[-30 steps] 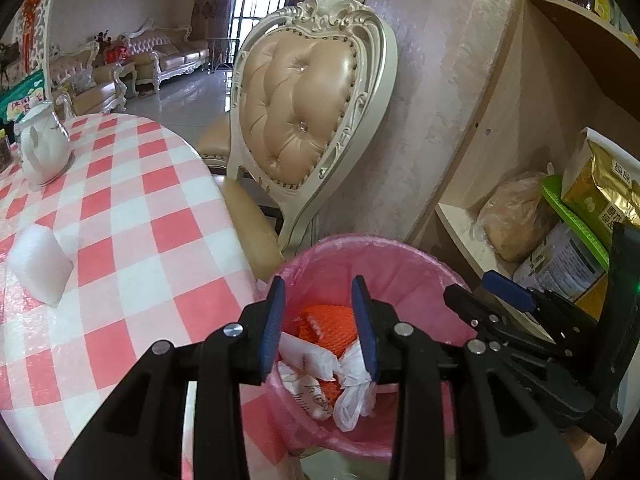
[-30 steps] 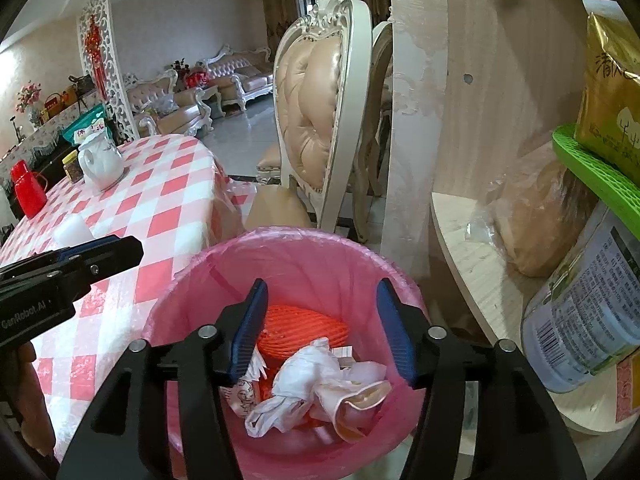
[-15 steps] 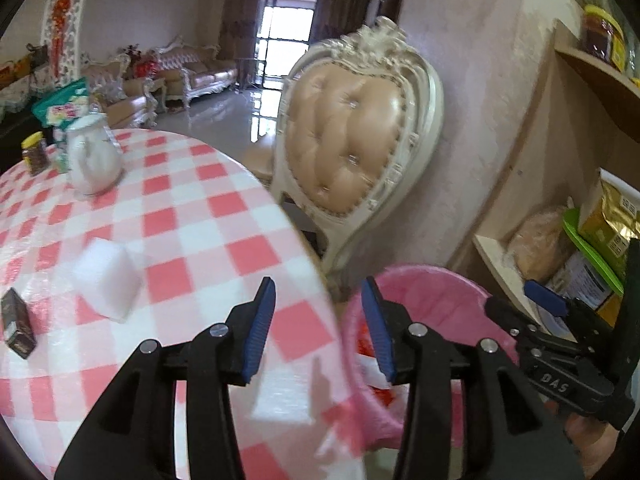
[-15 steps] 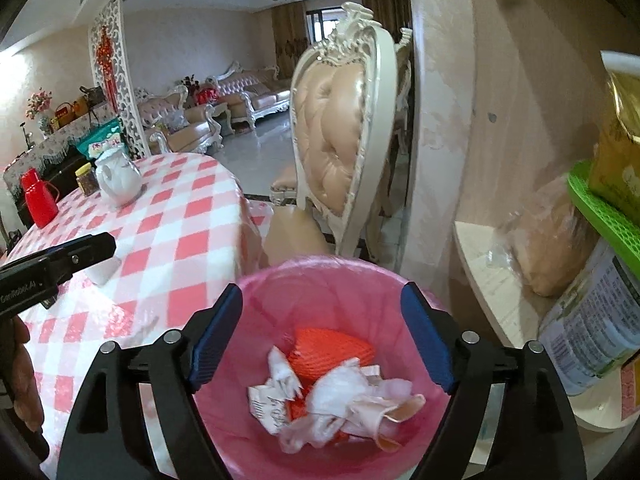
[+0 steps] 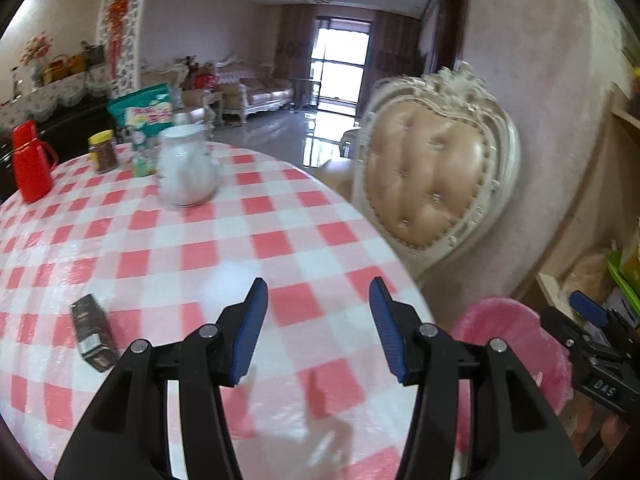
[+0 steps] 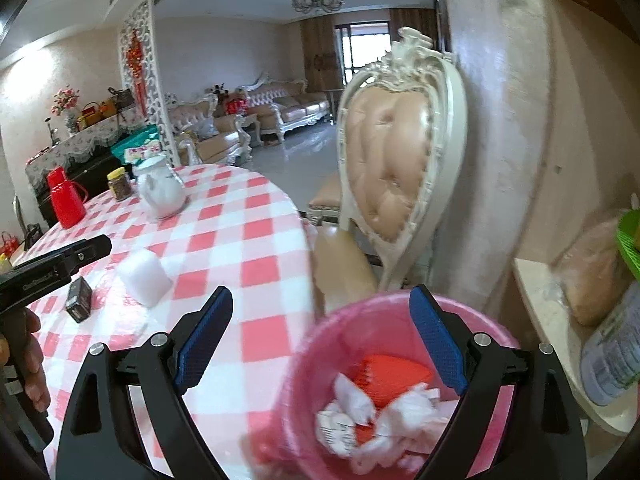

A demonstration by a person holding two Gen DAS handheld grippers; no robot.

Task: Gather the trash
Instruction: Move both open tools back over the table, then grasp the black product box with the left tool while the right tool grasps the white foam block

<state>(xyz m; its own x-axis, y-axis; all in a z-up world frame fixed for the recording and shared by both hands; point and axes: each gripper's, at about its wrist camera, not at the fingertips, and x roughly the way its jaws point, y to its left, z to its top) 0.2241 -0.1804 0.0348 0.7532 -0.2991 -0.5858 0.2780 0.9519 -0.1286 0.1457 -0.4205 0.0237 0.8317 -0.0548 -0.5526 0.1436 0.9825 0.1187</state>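
Note:
A pink-lined trash bin (image 6: 400, 316) holds crumpled white paper (image 6: 352, 404) and an orange net (image 6: 384, 372); it also shows in the left wrist view (image 5: 508, 320) by the table's right edge. A white foam block (image 6: 144, 276) and a small dark box (image 6: 79, 294) lie on the red-checked table (image 6: 240, 216). In the left wrist view the foam block (image 5: 226, 284) is blurred, just beyond the left fingertip, and the box (image 5: 93, 332) lies to the left. My left gripper (image 5: 318, 300) is open and empty over the table. My right gripper (image 6: 322, 312) is open and empty over the bin's left rim.
A white teapot (image 5: 186, 170), a red flask (image 5: 30, 160), a jar (image 5: 103, 151) and a green packet (image 5: 142, 110) stand at the table's far side. A padded chair (image 5: 432, 176) stands behind the bin. A shelf (image 6: 560, 320) with bagged food is at the right.
My left gripper has swung left from over the bin to over the table and opened wider. My right gripper has opened wider and shifted left, the bin now at its right.

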